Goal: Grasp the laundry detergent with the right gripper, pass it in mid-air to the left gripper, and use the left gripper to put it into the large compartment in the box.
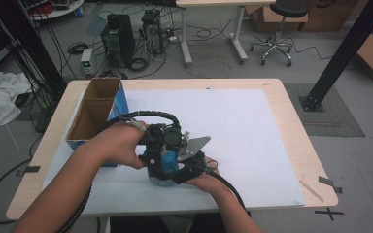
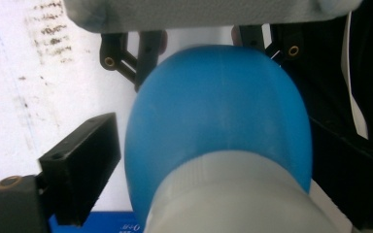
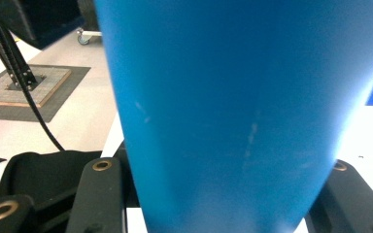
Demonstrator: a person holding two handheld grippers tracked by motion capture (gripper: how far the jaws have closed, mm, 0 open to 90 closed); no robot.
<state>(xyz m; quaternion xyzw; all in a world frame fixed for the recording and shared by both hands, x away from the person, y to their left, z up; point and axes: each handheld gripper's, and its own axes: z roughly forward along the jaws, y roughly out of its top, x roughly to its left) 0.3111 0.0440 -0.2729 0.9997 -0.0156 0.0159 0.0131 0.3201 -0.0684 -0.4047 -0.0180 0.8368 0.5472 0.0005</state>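
A blue plastic bottle with a white screw cap [image 1: 161, 167] sits low over the near middle of the light wooden counter [image 1: 291, 126], above the white sheet [image 1: 243, 131] that covers it, caught between both of the person's hands. The right gripper [image 1: 190, 165] has its black jaws clenched on the bottle's blue body; in the right gripper view the blue wall [image 3: 233, 111] stands between the two jaws, touching both. The left gripper [image 1: 161, 141] comes at the bottle from the cap end: in the left gripper view the white cap [image 2: 233, 194] and the blue shoulder lie between its jaws, with a gap showing at the left jaw (the right jaw's contact is hidden), so this one looks released. An open cardboard box with a blue side [image 1: 94, 114] stands just left of the hands.
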